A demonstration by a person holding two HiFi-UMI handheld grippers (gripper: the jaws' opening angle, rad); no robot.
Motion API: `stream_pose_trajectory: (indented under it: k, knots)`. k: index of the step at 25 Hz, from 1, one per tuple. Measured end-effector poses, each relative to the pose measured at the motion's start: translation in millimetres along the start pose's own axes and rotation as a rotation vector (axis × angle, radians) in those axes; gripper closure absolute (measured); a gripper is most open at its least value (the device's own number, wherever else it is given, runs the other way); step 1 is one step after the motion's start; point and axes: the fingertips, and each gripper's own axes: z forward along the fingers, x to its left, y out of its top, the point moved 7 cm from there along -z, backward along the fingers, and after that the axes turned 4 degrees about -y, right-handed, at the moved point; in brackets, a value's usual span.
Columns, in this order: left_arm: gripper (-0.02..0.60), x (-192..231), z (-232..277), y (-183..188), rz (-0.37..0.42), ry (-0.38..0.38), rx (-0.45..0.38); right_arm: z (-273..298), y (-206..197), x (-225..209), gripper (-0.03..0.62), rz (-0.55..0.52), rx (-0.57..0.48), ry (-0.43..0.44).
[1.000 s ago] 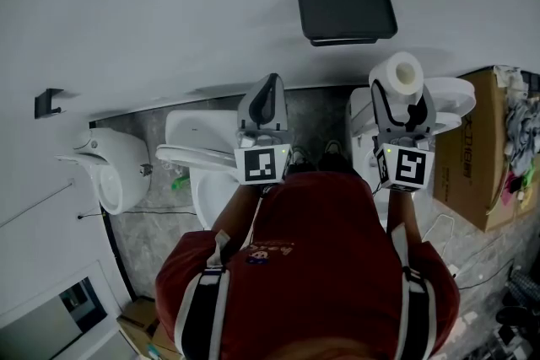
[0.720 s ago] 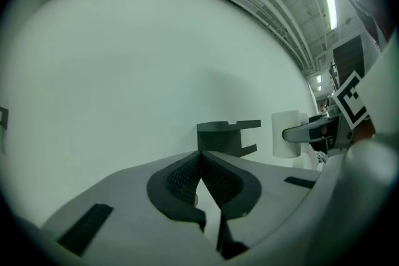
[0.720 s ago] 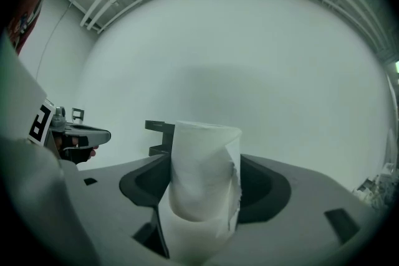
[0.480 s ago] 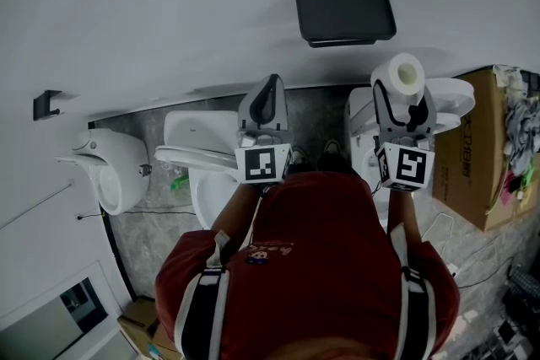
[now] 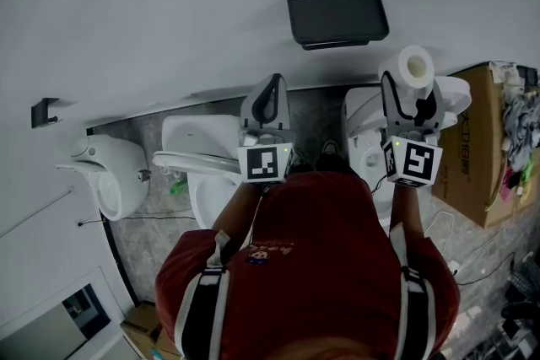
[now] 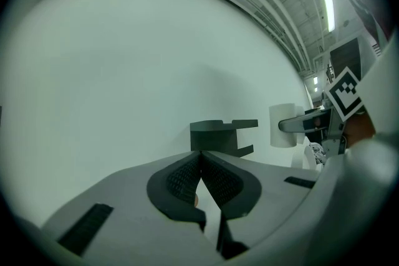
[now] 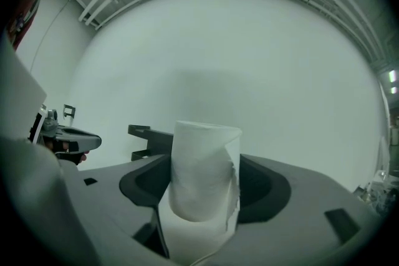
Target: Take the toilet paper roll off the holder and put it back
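Toilet paper roll (image 7: 202, 171) is held upright in right gripper (image 5: 410, 107), off holder (image 5: 337, 18) & just right of it. Prob. light, soft, easily crushed; best pinched gently across sides. Left gripper (image 6: 201, 156) is closed, empty. Loose sheet edge (image 7: 235, 162) is shown in right gripper view only.

1. Holder (image 5: 337, 19) on wall, ahead of both grippers, nearer the R one
2. Toilet paper roll (image 5: 407, 67) upright betw. jaws of right gripper (image 5: 410, 93), below & R of holder, apart from it
3. Left gripper (image 5: 271, 87) L of roll, below-L of holder, jaws together, nothing betw. them
4. Toilet (image 5: 190, 143) on floor under left gripper; 2nd toilet (image 5: 361, 126) under right gripper
5. Bowl (image 5: 105, 173) far L by wall, hook (image 5: 44, 110) above it
6. Box (image 5: 477, 152) far R, beside 2nd toilet
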Motion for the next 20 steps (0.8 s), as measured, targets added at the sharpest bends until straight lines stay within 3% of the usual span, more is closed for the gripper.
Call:
stream_pose_trajectory:
  k: [9,12,15,20]
  knots:
    - [0.567,-4,5,1,0.006,-0.002,0.003,18,46,-26,0.273,-0.022,-0.133,-0.043]
    - [0.568,-3,3,-1,0.019,0.007,0.027,27,67,-26,0.273,-0.036,-0.189,-0.025]
    - [0.567,-2,4,3,-0.001,0.012,-0.007,37,88,-23,0.273,-0.025,-0.241,0.0]
    - [0.568,-3,2,3,0.021,0.011,-0.002,52,114,-4,0.273,0.001,-0.29,0.09]
